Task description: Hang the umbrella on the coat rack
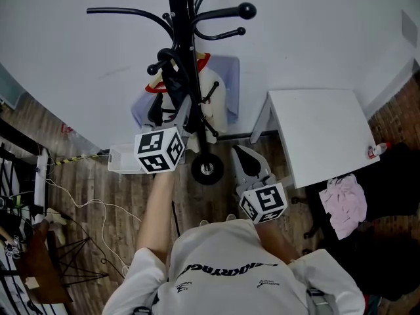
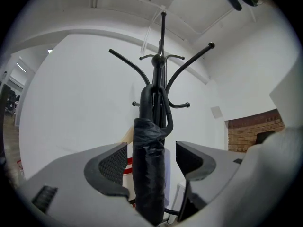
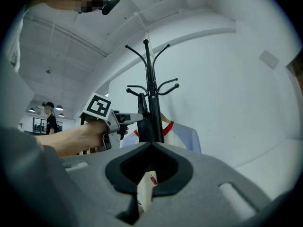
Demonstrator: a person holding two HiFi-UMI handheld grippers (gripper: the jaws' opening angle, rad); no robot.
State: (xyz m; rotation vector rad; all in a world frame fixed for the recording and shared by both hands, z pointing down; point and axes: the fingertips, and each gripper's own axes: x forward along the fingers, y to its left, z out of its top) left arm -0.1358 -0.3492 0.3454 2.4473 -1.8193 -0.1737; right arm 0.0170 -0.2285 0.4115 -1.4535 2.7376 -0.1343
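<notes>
White wall (image 1: 98, 58) fills the background ahead of you, with wooden floor (image 1: 118, 189) below it and a white table (image 1: 318, 133) set against the wall to your right. A pink cloth (image 1: 346, 202) lies just off the table's near corner.

Straight in front of you stands the black coat rack (image 2: 162, 46), its curved hooks spreading from the top of the pole. The umbrella (image 2: 148, 145), black and folded, hangs down close against the pole, with its curved handle up at the rack's lower hooks. A white garment with a red collar (image 1: 210, 87) hangs behind it on the same rack.

Your left gripper (image 2: 150, 167) points level at the rack with its jaws spread wide. The umbrella's folded canopy stands between them. The right pad is clear of the fabric with a gap showing; the left pad sits just beside it and does not squeeze it.

Your right gripper (image 3: 151, 144) is held lower and nearer your body, to the right of the rack's base. Its jaws are closed tip to tip with nothing between them.
</notes>
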